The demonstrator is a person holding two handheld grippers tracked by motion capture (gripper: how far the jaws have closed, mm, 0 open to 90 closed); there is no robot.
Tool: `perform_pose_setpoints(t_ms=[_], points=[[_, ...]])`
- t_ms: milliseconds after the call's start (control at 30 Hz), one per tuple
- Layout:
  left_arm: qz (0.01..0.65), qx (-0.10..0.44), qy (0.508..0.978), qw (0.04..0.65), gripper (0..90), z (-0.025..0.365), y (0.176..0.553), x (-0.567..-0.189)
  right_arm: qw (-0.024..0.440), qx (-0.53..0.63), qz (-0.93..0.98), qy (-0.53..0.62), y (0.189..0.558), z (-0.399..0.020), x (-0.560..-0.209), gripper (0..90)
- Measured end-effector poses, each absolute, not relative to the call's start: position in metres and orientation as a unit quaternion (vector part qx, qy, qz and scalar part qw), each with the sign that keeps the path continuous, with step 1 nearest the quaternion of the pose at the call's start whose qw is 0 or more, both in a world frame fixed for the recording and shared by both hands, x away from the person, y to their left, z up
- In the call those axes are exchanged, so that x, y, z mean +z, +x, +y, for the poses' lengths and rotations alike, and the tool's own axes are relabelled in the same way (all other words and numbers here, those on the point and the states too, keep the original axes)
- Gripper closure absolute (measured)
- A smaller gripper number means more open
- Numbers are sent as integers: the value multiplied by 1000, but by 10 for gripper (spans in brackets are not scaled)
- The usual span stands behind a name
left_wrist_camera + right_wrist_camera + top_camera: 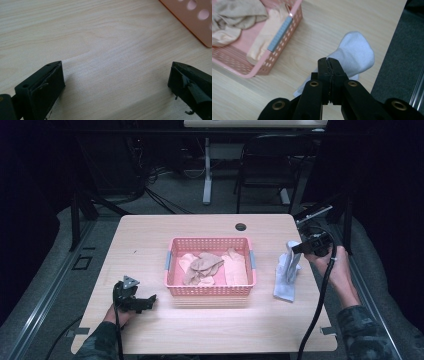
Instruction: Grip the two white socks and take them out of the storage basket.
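My right gripper (296, 249) (329, 60) is shut on the top of a white sock (286, 275) (354, 52). The sock hangs from it, and its lower end lies on the wooden table (150, 240) to the right of a pink basket (210, 291) (237, 62). Several beige and pale pink socks (205, 265) (239, 12) lie in a heap inside the basket. My left gripper (145, 301) (116, 75) rests low over the table at the front left, its jaws wide open over bare wood. A corner of the basket (190, 20) lies beyond it.
A round cable hole (241, 226) sits near the table's far edge. The table's right edge runs close beside the sock, with grey floor (397, 62) beyond it. A dark chair (270, 165) and a desk leg (207, 170) stand behind the table.
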State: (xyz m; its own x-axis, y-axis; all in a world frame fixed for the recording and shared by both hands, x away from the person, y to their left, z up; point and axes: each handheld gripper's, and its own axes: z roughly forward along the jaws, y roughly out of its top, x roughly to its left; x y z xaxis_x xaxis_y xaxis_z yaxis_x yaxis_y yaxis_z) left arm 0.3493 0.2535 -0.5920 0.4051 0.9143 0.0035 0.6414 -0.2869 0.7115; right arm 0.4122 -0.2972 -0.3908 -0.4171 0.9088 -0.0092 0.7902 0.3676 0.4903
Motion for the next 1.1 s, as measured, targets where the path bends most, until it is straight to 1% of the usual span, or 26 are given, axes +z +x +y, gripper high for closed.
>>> perform_pose_setpoints(t_ms=[100, 167, 233, 267, 300, 333, 367, 400, 433, 533, 567, 633, 700, 733, 767, 800, 833, 867, 933, 967, 1033, 1067, 1100], points=[[502, 212, 774, 322, 4, 254, 349, -592, 125, 190, 818, 528, 419, -296, -414, 891], [503, 211, 774, 322, 4, 253, 349, -592, 124, 186, 817, 531, 420, -294, -421, 891], [502, 212, 774, 322, 4, 254, 349, -592, 102, 174, 820, 535, 426, -289, -445, 890], [502, 212, 774, 322, 5, 254, 349, -592, 102, 174, 820, 535, 426, -289, -445, 890], [503, 211, 774, 322, 4, 253, 349, -592, 89, 177, 817, 542, 429, -287, -458, 889], [502, 212, 774, 322, 4, 254, 349, -592, 89, 177, 817, 542, 429, -287, -458, 889], [502, 212, 774, 322, 4, 254, 349, -592, 84, 172, 815, 546, 432, -285, -469, 889], [502, 212, 774, 322, 5, 254, 349, -592, 84, 172, 815, 546, 432, -285, -469, 889], [502, 212, 774, 322, 5, 254, 349, -592, 75, 174, 812, 553, 435, -285, -480, 887], [502, 212, 774, 322, 4, 254, 349, -592, 68, 165, 814, 552, 437, -286, -489, 881], [502, 212, 774, 322, 4, 254, 349, -592, 52, 167, 814, 555, 437, -287, -496, 865], [503, 211, 774, 322, 4, 253, 349, -592, 55, 164, 814, 555, 437, -287, -499, 860], [503, 211, 774, 323, 4, 253, 349, -592, 50, 163, 813, 557, 436, -290, -503, 797], [503, 211, 774, 323, 4, 253, 349, -592, 50, 164, 812, 559, 436, -290, -503, 783], [503, 210, 774, 323, 4, 253, 349, -592, 49, 175, 809, 559, 434, -293, -500, 730], [503, 210, 774, 323, 4, 253, 349, -592, 49, 175, 809, 559, 434, -293, -500, 730], [503, 211, 774, 323, 5, 253, 349, -592, 53, 183, 806, 560, 432, -294, -497, 703], [503, 210, 774, 323, 4, 253, 349, -592, 58, 189, 806, 559, 429, -295, -492, 632], [503, 210, 774, 323, 5, 253, 349, -592, 68, 197, 802, 560, 424, -297, -485, 528], [503, 210, 774, 323, 5, 253, 349, -592, 78, 205, 801, 557, 415, -300, -479, 427], [502, 210, 775, 323, 5, 253, 349, -592, 81, 209, 802, 553, 409, -304, -474, 358], [502, 210, 775, 323, 5, 253, 349, -592, 81, 209, 802, 553, 409, -304, -474, 358], [502, 210, 775, 323, 5, 253, 349, -592, 85, 210, 801, 555, 405, -305, -471, 332]])
